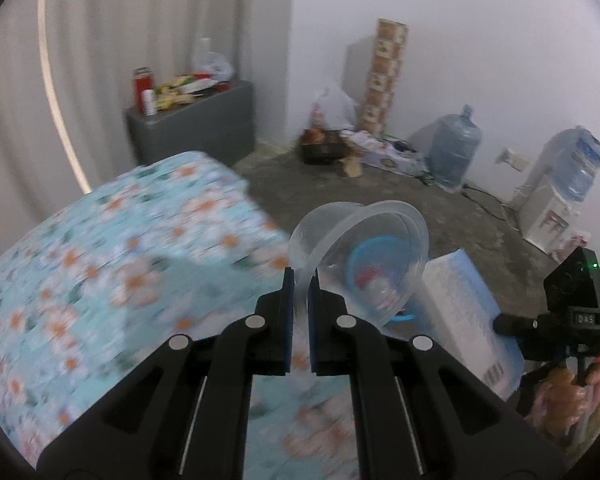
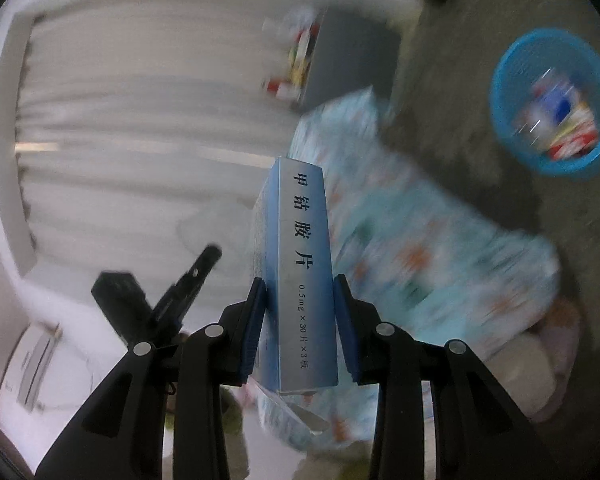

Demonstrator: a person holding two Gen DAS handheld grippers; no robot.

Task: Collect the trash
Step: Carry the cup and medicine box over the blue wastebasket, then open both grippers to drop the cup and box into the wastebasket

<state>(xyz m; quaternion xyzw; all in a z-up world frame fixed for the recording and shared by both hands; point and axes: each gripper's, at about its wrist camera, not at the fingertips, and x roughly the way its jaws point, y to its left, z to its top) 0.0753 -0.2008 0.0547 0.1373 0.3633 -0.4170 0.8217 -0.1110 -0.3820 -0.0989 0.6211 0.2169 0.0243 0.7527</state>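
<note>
Two pieces of trash are in hand and neither is yet binned. Below and behind both tongs lies the table (image 1: 100, 264), covered in a floral cloth; no further loose trash shows on the part in view, though blur hides detail. Ahead and to the right of the right tongs (image 2: 300, 320), on the floor, stands the blue basket (image 2: 552, 100), already holding several wrappers, so part of the collection appears done. The right tongs are clamped on the narrow sides of a blue medicine box (image 2: 300, 272), held upright between the pads. The left tongs (image 1: 299, 308) pinch the rim of a clear plastic cup (image 1: 360, 256), which tilts forward of the fingers. Remaining, by judgement: carry both items over the basket and release them.
</note>
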